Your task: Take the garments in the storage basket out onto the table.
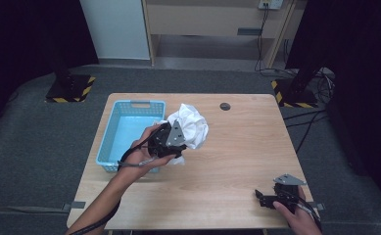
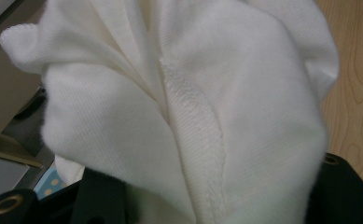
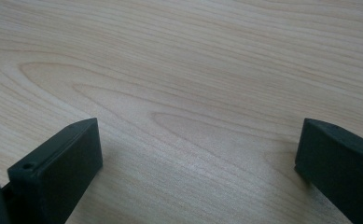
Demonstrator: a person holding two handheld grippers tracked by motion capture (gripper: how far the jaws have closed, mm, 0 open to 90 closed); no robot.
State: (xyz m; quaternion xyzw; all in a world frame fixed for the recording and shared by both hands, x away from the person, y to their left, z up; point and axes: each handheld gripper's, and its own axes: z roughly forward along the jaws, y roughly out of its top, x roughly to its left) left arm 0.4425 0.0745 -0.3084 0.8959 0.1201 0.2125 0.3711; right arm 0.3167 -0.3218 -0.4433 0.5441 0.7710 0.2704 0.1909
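Note:
A crumpled white cloth (image 1: pixel 192 125) is bunched up just right of the blue basket (image 1: pixel 110 138), held above the wooden table (image 1: pixel 237 147). My left gripper (image 1: pixel 174 139) is shut on the white cloth (image 2: pixel 207 102), whose ribbed seam runs down between the black jaws in the left gripper view. My right gripper (image 1: pixel 260 197) rests near the table's front right corner, held by a hand. In the right gripper view its two black jaws stand wide apart over bare wood, and the right gripper (image 3: pixel 198 149) is open with nothing between the fingers.
The blue basket sits at the table's left side, its inside bare where visible. A small dark round disc (image 1: pixel 225 106) lies near the far edge. Black stands with yellow-striped bases (image 1: pixel 70 88) flank the table on the grey floor.

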